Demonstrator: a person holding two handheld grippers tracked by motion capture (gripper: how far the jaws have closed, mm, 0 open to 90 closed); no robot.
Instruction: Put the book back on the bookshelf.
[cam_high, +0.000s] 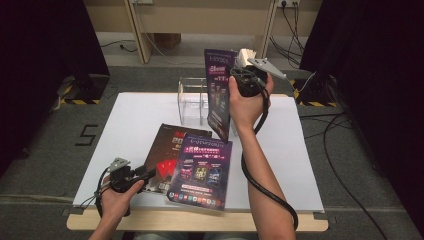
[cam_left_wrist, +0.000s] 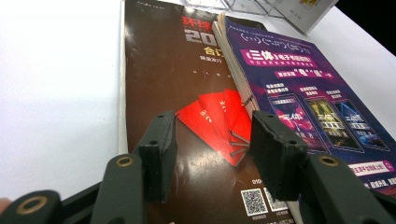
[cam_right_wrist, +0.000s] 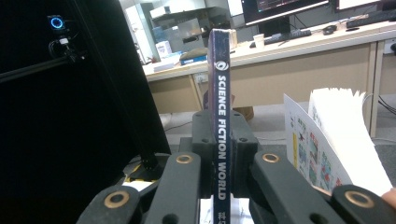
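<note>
My right gripper (cam_high: 236, 76) is raised over the back of the table and shut on a purple magazine (cam_high: 219, 95) that hangs upright. In the right gripper view the jaws (cam_right_wrist: 219, 135) clamp its dark spine (cam_right_wrist: 219, 70), lettered "SCIENCE FICTION WORLD". A brown magazine (cam_high: 167, 142) lies flat on the white board, with a second purple magazine (cam_high: 202, 170) overlapping its right side. My left gripper (cam_high: 149, 175) stands open low over the brown cover's near edge. In the left gripper view (cam_left_wrist: 212, 135) nothing is pinched, and the brown cover (cam_left_wrist: 177, 70) and purple cover (cam_left_wrist: 303, 93) lie just ahead.
A clear acrylic holder (cam_high: 192, 102) stands at the back of the white board (cam_high: 135, 120), just left of the held magazine. White printed pages (cam_right_wrist: 336, 135) fan out right of my right jaws. Black curtains flank the table, and cables lie on the floor at right.
</note>
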